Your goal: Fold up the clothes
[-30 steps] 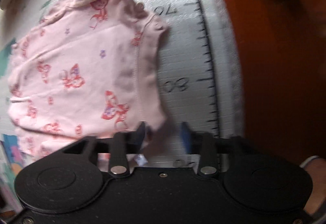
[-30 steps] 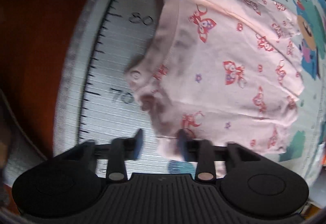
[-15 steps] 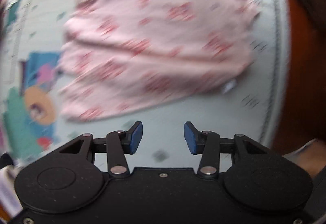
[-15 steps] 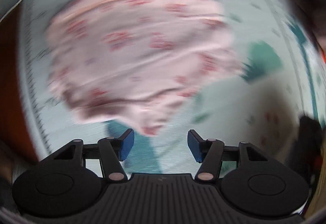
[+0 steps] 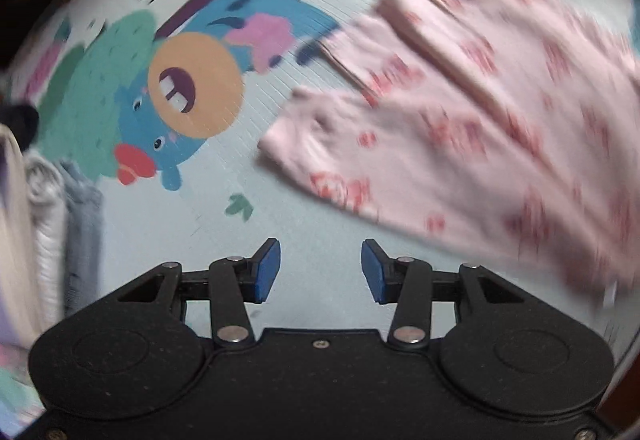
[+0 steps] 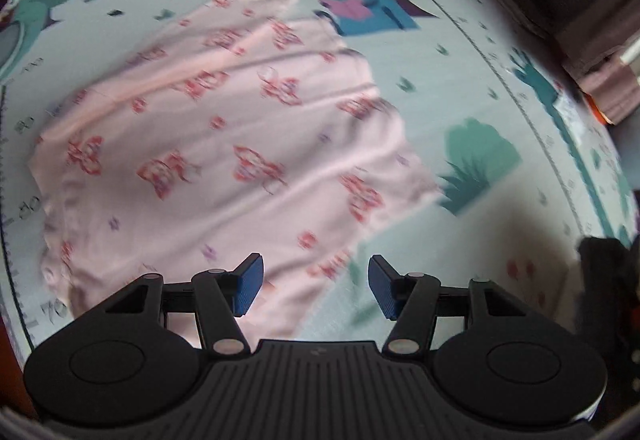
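Empty left claw (image 5: 321,270) beside pink garment (image 5: 480,127).

A pale green play mat (image 6: 460,87) printed with cartoon animals and ruler marks carries a pink butterfly-print garment (image 6: 224,159) lying flat at its centre; in the left wrist view, a stack of folded clothes (image 5: 48,224) sits at nine o'clock
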